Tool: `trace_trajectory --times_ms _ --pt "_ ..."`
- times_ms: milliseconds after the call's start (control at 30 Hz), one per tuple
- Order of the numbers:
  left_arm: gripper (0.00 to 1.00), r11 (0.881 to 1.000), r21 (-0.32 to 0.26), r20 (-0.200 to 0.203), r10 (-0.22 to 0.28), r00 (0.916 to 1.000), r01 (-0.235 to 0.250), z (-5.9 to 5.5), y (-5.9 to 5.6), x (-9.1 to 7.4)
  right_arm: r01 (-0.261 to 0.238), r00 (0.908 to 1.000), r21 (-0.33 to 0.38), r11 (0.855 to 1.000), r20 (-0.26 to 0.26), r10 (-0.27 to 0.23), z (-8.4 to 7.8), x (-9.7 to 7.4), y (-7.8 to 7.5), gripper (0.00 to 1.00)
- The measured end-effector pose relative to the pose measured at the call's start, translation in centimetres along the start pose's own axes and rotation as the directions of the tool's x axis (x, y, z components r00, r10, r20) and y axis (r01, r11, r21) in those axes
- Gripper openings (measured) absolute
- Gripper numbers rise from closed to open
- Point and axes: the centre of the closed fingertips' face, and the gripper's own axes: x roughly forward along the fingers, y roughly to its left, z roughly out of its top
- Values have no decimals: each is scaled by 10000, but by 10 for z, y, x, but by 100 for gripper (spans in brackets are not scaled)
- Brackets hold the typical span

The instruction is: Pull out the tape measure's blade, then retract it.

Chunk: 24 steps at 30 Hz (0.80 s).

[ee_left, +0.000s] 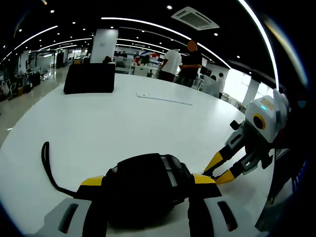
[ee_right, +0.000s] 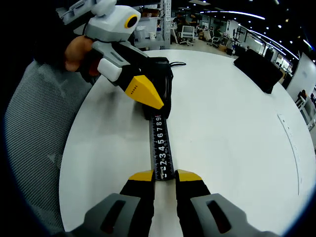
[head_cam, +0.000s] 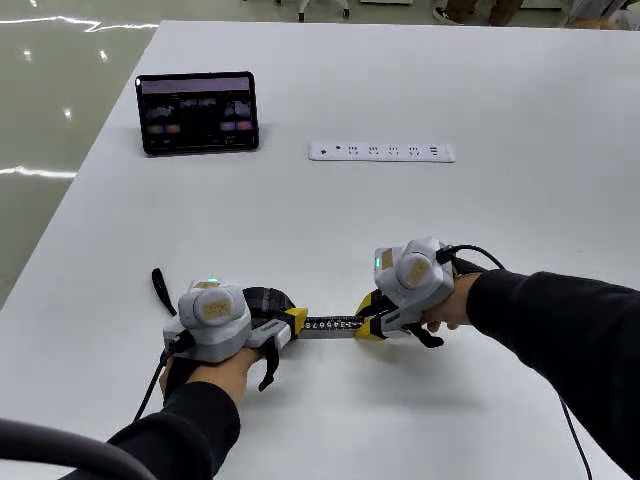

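Right tongs (ee_right: 164, 176) clenched on the free end of the blade (ee_right: 159, 143); left tongs (ee_left: 148, 180) clamped round the black tape measure case (ee_right: 165, 79), on the white worktop (head_cam: 400, 80) near the person. Blade lies flat, a short stretch out, long axis straight from case to right tongs, so further draw likely goes to the person's right and the return leftward. Blade numerals read 2 through 9; no brand legible.
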Motion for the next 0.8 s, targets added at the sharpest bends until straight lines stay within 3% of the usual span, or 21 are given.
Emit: trace_trajectory --times_ms 800 --pt "62 10000 -23 -2 -12 10000 12 0 0 1 -10 9996 89 10000 268 8 14 8 1 12"
